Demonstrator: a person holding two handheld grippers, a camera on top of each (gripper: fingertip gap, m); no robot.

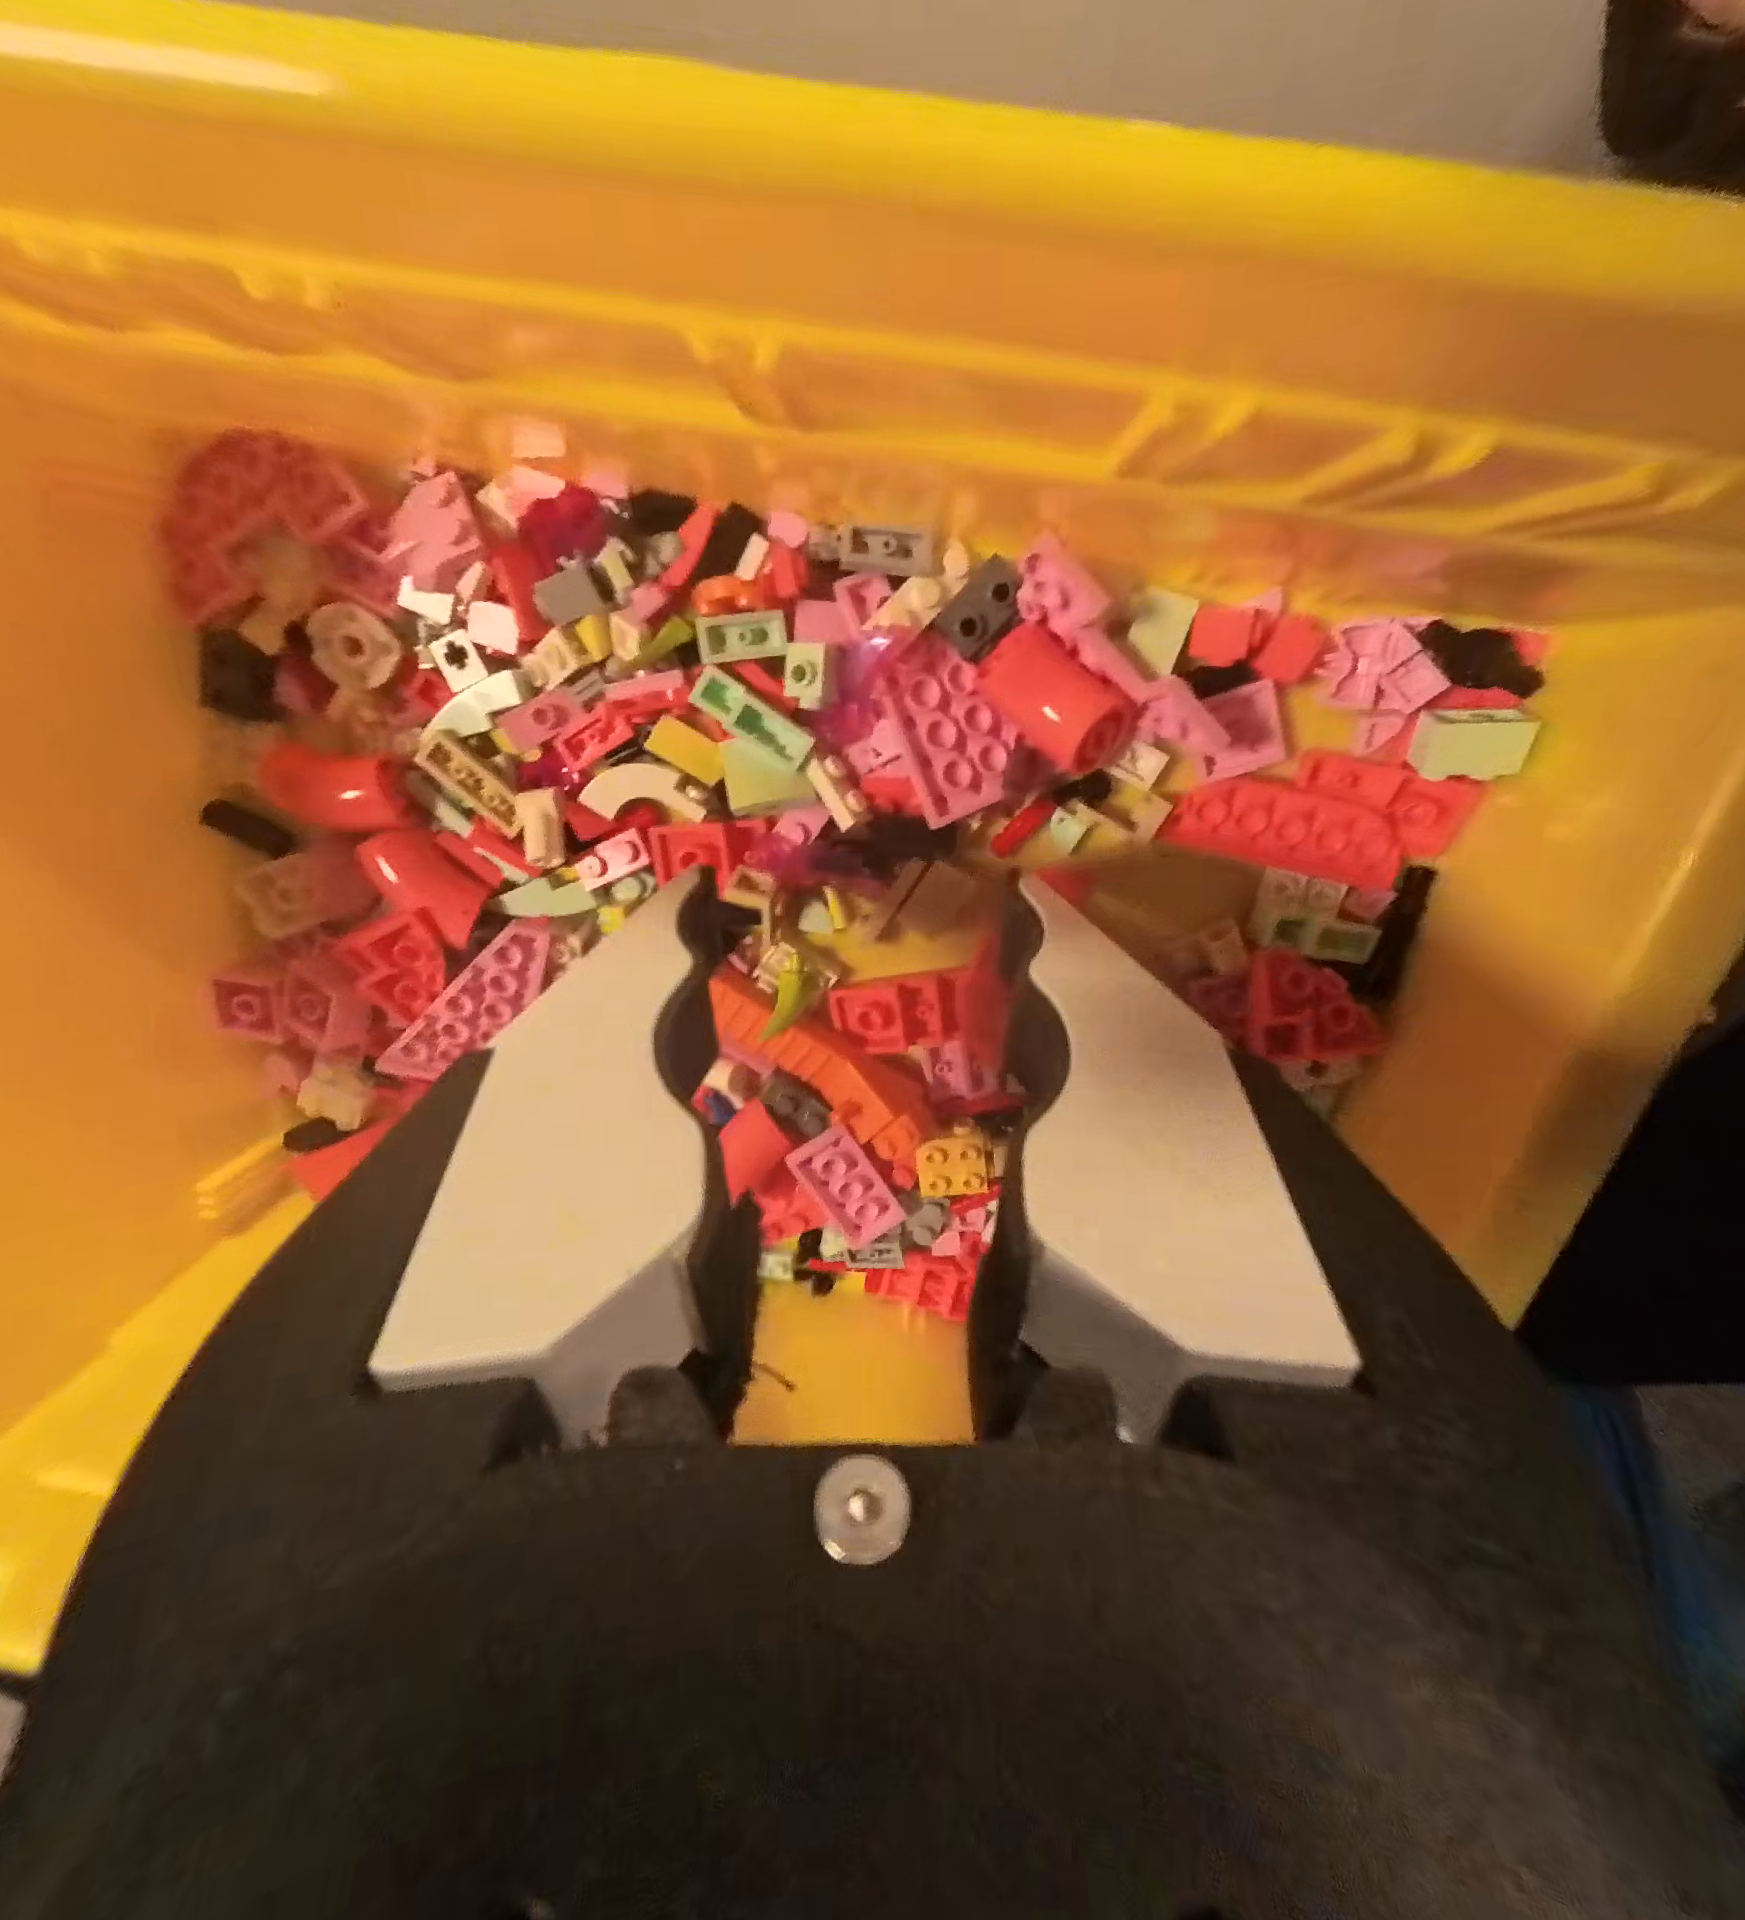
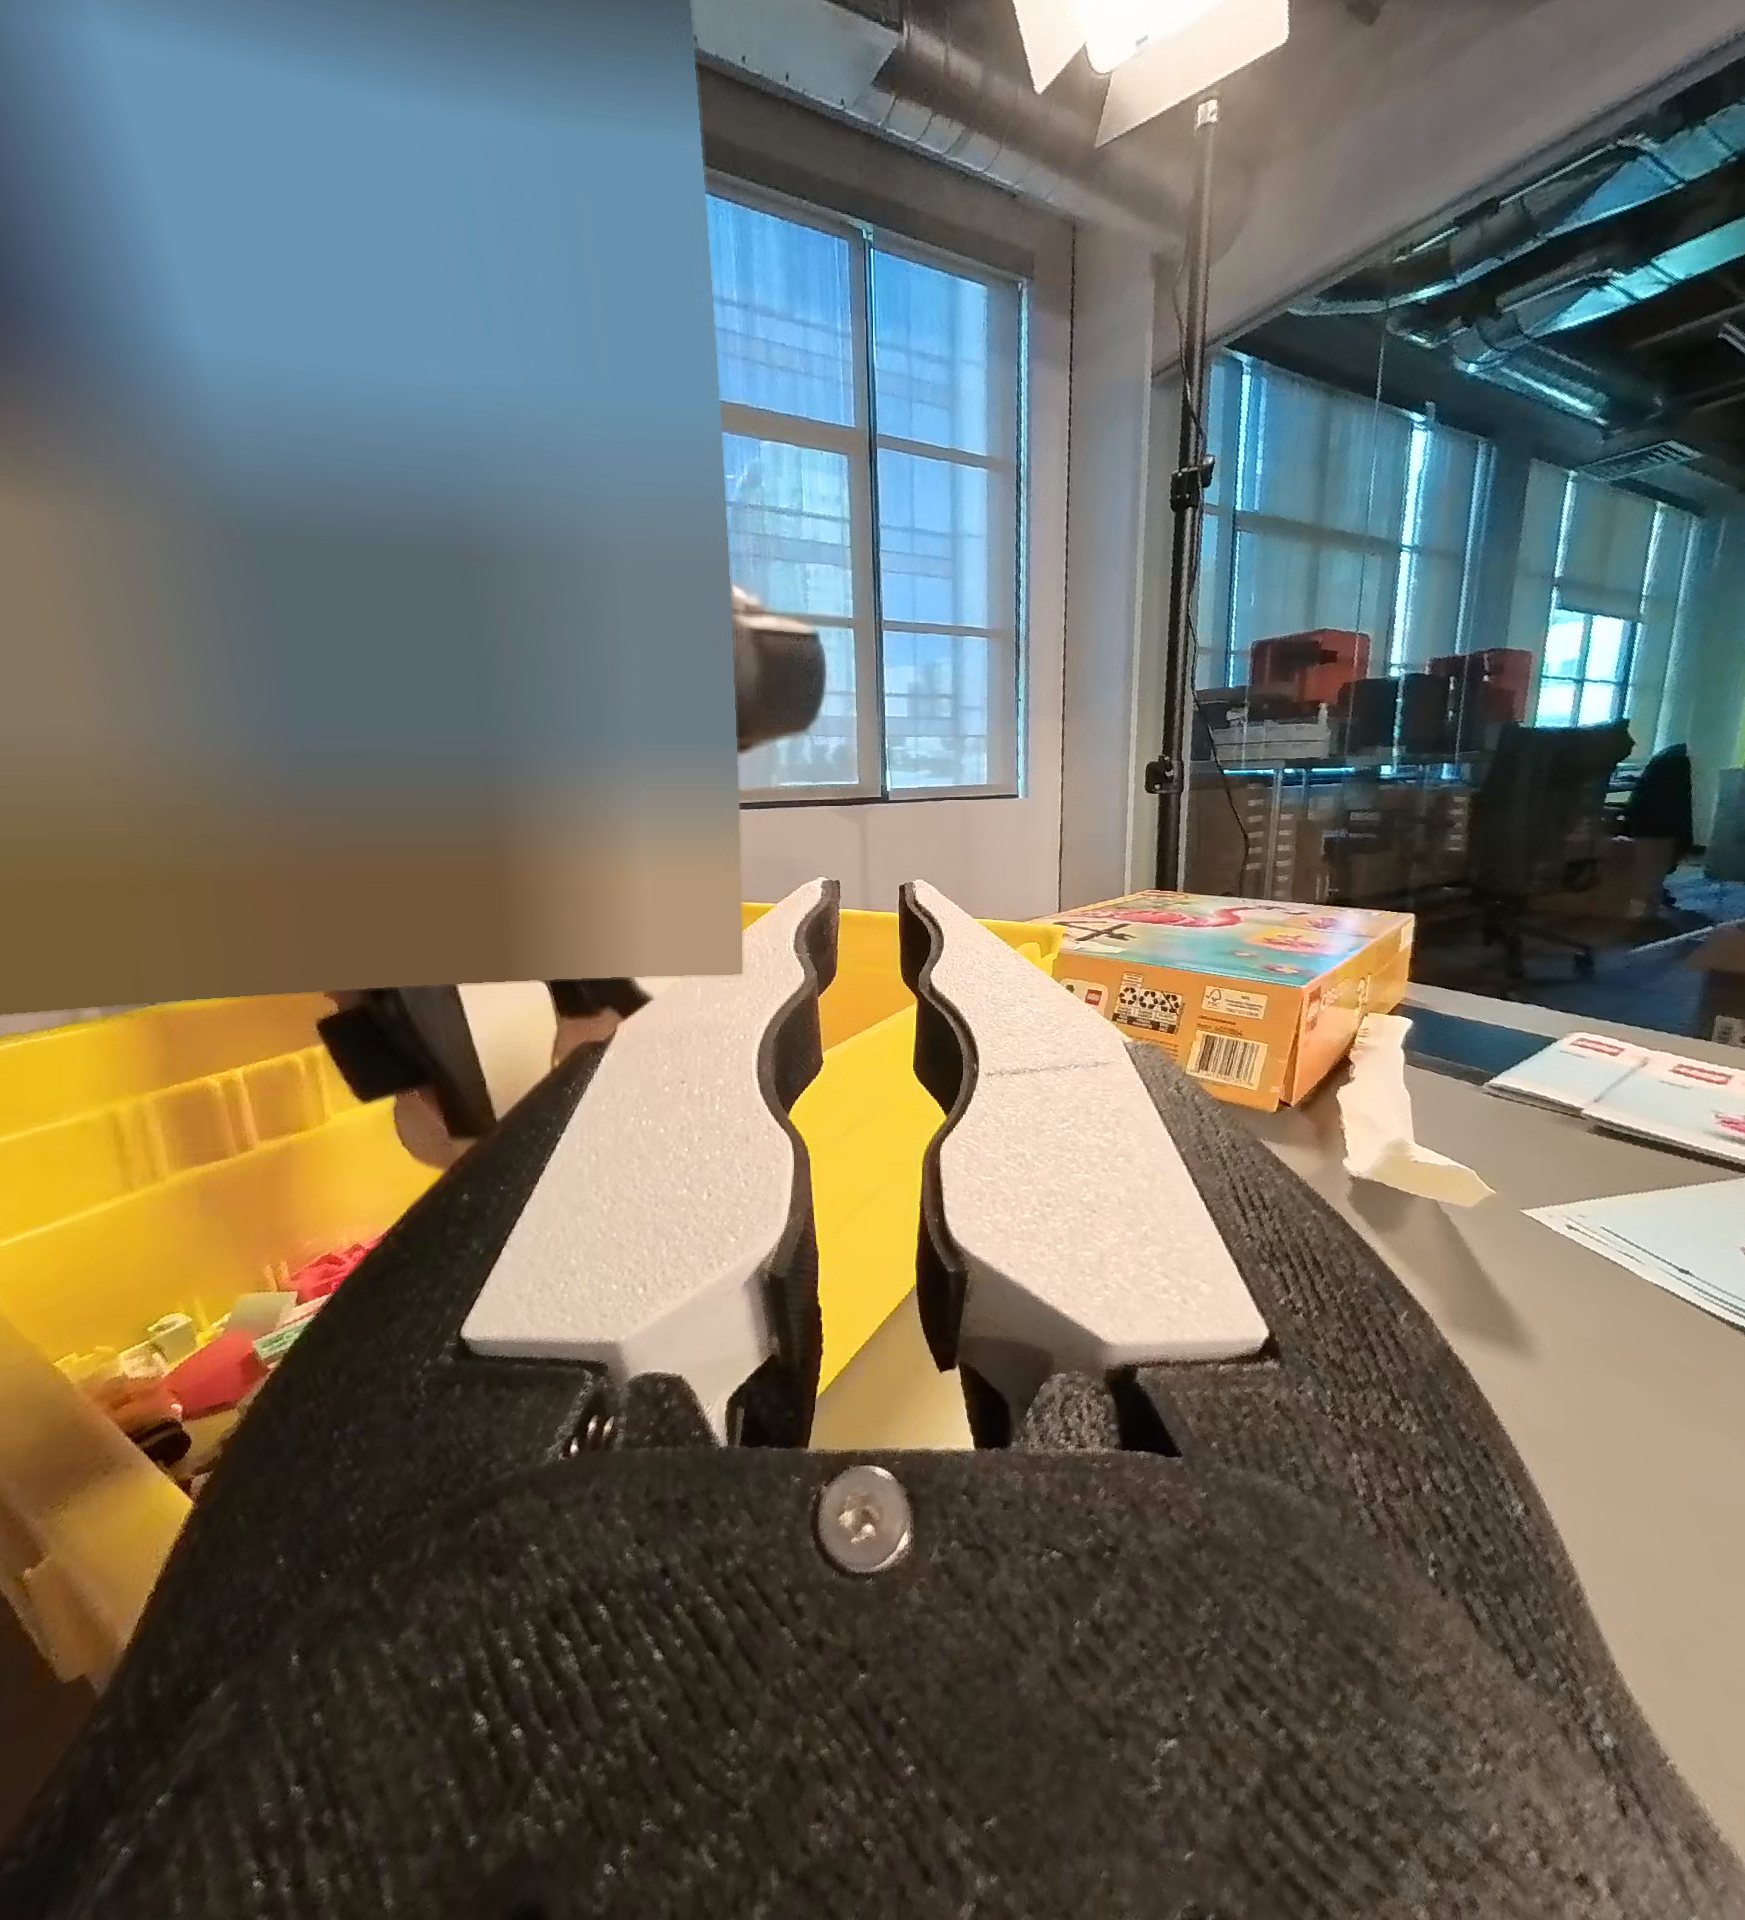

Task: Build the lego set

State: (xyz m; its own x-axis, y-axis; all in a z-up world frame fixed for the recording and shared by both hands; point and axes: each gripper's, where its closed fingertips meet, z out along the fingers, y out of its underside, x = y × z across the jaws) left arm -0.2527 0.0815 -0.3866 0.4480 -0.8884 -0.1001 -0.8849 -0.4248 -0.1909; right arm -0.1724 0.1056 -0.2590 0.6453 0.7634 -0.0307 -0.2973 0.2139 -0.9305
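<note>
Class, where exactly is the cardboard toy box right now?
In the right wrist view, the cardboard toy box lies on the grey table, right of the yellow bin.

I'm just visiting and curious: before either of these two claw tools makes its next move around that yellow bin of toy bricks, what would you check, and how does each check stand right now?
1. Left gripper inside the yellow bin, over the brick pile: ok.
2. Left fingers apart, with loose bricks lying between them: ok.
3. One single brick pinched by the left pads: cannot tell; the picture is blurred by motion.
4. Right gripper clear of the pile, above the bin's edge: ok.
5. Right fingers nearly closed, nothing between them: ok.
6. Cardboard box and paper sheets on the table, apart from both grippers: ok.
</note>
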